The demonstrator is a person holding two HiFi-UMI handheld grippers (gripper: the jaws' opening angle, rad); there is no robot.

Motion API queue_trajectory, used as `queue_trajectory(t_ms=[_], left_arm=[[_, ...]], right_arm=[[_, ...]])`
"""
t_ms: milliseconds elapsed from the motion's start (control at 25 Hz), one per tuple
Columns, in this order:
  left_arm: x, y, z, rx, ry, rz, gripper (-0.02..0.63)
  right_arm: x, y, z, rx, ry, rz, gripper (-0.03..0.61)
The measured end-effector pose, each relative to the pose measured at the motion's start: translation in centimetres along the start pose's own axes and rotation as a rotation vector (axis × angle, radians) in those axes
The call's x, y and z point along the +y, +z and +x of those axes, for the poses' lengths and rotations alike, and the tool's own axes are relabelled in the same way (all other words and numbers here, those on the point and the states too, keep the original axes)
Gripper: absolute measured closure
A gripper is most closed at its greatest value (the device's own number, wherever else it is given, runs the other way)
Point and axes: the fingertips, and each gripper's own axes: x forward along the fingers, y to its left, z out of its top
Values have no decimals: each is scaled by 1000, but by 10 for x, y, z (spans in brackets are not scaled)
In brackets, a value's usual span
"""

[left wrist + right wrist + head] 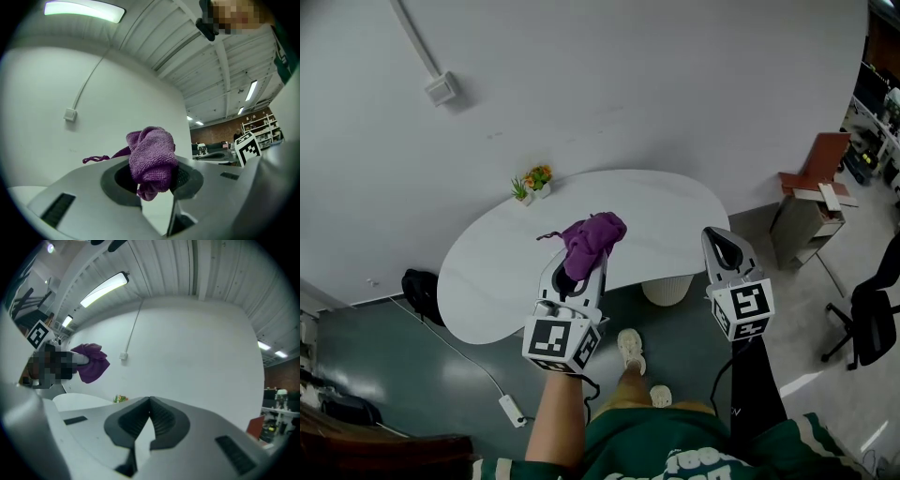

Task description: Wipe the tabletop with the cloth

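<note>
A purple cloth [591, 239] is bunched between the jaws of my left gripper [577, 261], which is shut on it and held up in the air above the near edge of the white oval tabletop [497, 272]. In the left gripper view the cloth [152, 159] bulges out of the jaws against the white wall. My right gripper [724, 251] hovers at the table's right end, shut with its tips touching and nothing between them [149, 411]. The right gripper view shows the cloth [92, 363] off to its left.
A small potted plant [533, 181] stands at the table's far edge by the wall. A white pedestal [667, 290] sits under the table. A wooden side unit [811, 202] and a black office chair [872, 314] stand at the right. A power strip [512, 410] lies on the floor.
</note>
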Motion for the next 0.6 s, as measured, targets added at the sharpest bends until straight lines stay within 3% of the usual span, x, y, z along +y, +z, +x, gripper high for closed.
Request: queue_trajectory(t_ms=[120, 280, 600], left_arm=[[12, -9, 14, -9, 22, 20, 499], [43, -23, 75, 19, 17, 53, 492], [107, -49, 187, 72, -40, -11, 492]], right_arm=[[-6, -6, 13, 1, -14, -6, 575], [-29, -10, 70, 25, -25, -21, 574], [-62, -16, 183, 61, -51, -15, 574]])
